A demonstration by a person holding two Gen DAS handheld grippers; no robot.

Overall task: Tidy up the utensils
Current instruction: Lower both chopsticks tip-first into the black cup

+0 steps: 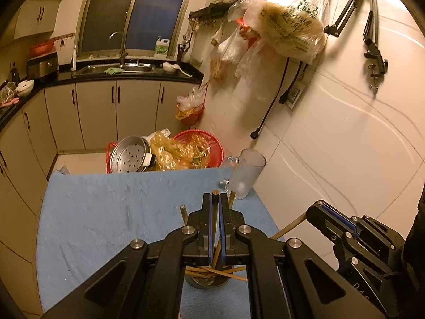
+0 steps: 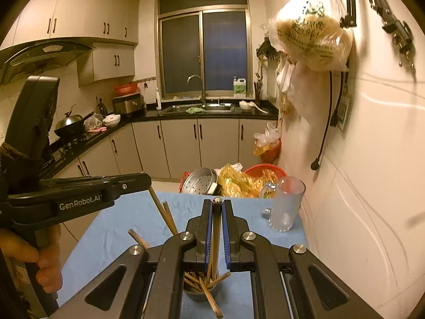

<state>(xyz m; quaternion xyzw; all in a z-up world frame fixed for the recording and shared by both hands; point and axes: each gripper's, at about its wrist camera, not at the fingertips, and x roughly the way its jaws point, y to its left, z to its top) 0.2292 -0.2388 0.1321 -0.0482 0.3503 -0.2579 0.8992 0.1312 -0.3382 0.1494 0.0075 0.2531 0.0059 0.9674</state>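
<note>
Left gripper (image 1: 215,199): clamped on one chopstick (image 1: 214,214)
Right gripper (image 2: 217,204): clamped on another chopstick (image 2: 216,228)
Metal cup (image 2: 200,293): below both, holding chopsticks
Surface: blue cloth (image 1: 111,207), kitchen

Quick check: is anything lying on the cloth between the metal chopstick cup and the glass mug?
Nothing: in the right wrist view, bare blue cloth lies between the metal cup and glass mug.

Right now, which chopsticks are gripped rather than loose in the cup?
Two: one in the left gripper, one in the right gripper, each standing between shut jaws. The other chopsticks lean loose in the cup.
</note>
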